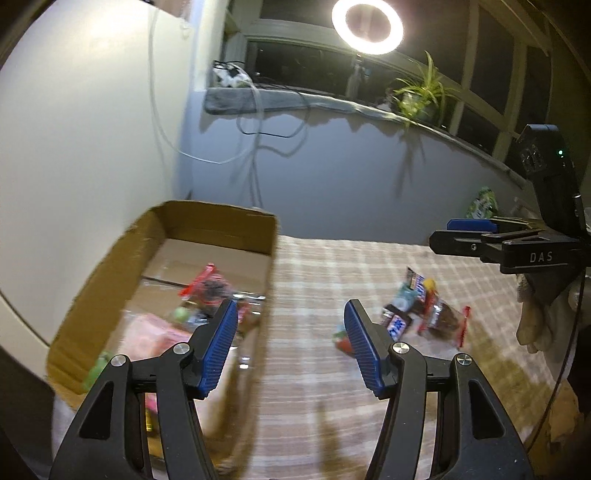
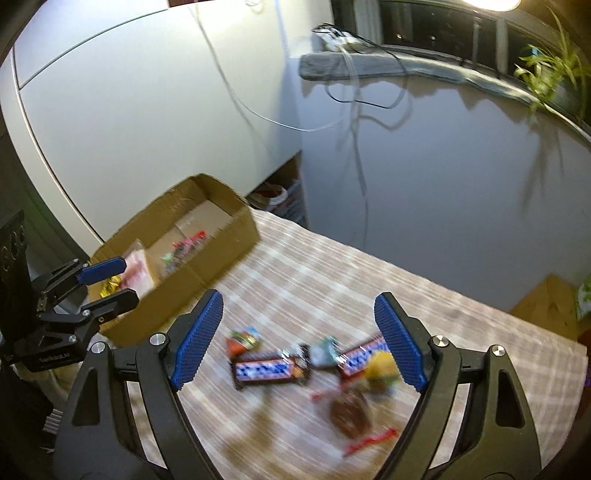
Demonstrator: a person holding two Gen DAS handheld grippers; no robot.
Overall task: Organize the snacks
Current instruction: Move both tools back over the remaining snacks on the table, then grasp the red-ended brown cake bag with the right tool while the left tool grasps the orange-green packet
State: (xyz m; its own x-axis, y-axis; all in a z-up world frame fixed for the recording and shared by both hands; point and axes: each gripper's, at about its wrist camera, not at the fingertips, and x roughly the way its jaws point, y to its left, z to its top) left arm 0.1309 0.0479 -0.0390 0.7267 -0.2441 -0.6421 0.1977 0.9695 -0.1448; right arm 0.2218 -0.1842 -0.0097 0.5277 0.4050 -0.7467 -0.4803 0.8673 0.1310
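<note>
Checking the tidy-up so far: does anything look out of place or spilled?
Yes. A cluster of snacks lies loose on the checked tablecloth, outside the cardboard box that already holds other packets. Both the left tongs and right tongs are open and empty. Nothing looks spilled or damaged.

A ring light [image 1: 366,26] glows bright against a row of dark window panes [image 1: 491,70], and below the glass a long grey sill [image 1: 332,101] carries a spider plant [image 1: 424,92] and a white power strip [image 1: 232,77] whose cables [image 1: 258,125] hang in loops down the pale blue-grey wall [image 1: 351,173]. To the left stands a tall white cabinet [image 2: 129,110] with a thin seam across its face. A beige checked cloth [image 2: 332,266] covers the table, and the plant throws long shadows down the wall beneath the sill.
</note>
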